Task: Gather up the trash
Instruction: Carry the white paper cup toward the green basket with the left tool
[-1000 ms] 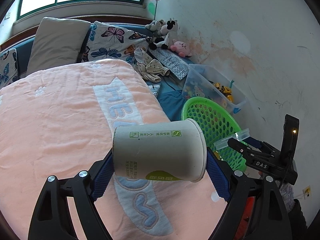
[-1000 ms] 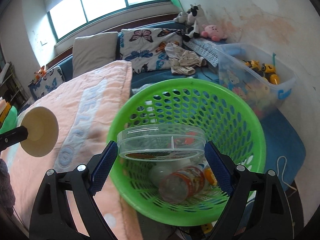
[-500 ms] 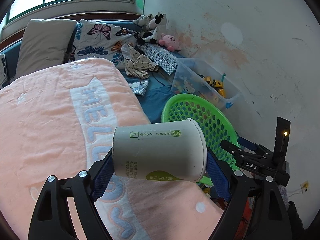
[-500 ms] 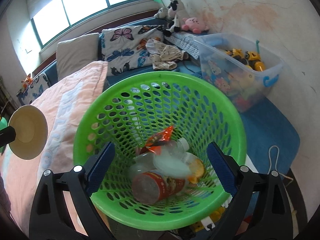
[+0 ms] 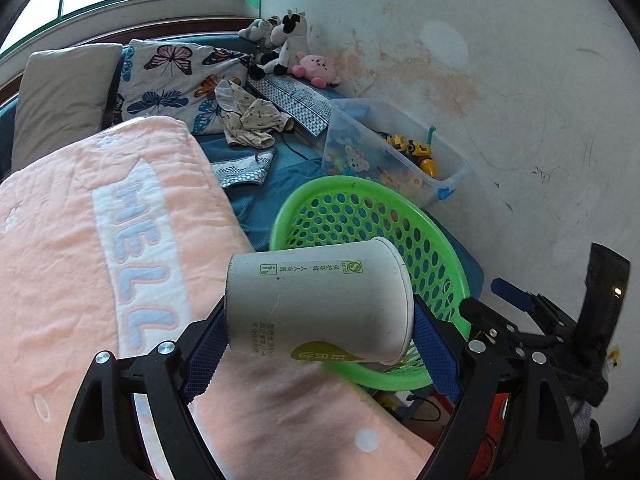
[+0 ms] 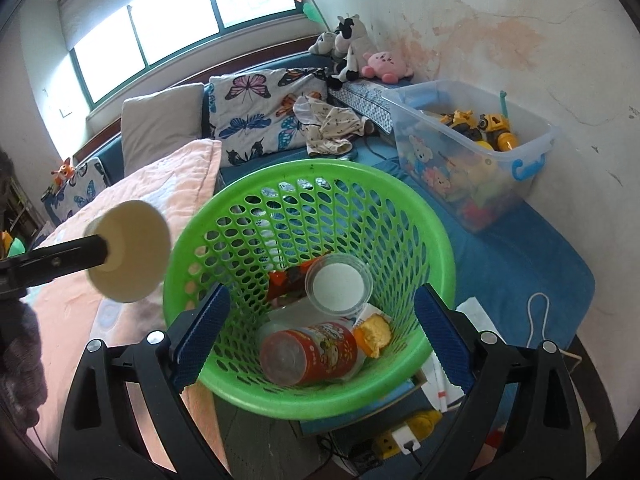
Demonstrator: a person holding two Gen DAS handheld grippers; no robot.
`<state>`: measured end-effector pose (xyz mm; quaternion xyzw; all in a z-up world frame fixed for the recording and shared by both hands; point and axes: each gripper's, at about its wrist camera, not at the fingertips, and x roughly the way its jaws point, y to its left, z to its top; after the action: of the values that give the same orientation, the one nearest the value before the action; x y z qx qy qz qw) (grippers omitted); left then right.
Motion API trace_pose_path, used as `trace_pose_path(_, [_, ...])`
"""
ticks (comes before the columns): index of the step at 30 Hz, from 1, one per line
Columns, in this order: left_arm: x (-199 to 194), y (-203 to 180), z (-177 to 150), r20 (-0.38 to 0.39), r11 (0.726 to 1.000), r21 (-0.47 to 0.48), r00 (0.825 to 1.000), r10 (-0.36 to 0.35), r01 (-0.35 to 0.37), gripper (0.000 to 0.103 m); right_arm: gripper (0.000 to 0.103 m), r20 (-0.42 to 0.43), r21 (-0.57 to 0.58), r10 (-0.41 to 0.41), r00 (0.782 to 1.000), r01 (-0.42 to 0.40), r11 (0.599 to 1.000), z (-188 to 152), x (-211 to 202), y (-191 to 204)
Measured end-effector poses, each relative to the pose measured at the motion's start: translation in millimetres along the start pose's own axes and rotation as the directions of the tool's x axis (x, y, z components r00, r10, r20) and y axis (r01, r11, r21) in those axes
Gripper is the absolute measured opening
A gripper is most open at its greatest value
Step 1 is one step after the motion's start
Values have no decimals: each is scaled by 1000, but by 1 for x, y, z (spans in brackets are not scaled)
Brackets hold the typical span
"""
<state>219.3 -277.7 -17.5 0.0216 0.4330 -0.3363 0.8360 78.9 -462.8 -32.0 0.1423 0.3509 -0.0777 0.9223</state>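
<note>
One paper cup (image 5: pixel 320 304), light and easily crushed, held sideways across its wall between the left gripper (image 5: pixel 320 336) pads, just short of the green basket (image 6: pixel 440 240); right gripper (image 6: pixel 320 320) wide, empty, basket beyond its jaws.

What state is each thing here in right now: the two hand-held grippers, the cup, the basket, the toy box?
Left hand-held gripper: shut on the paper cup.
Paper cup: held sideways, beside the basket rim.
Right hand-held gripper: open, holding nothing, over the basket.
Green basket: upright, partly filled with trash.
Clear tub: lying in the basket.
Toy box: lidless, holding toys.
</note>
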Motion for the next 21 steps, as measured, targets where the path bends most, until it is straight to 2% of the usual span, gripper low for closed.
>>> trace_pose_path(10, [24, -12, 0, -43, 1000, 9, 999, 5, -5, 82, 93, 20, 10, 25, 999, -25, 1000, -11, -16, 2])
trace_pose_path(21, [27, -11, -1, -49, 1000, -2, 999, -8, 8, 85, 93, 19, 31, 32, 999, -33, 999, -18, -17, 2])
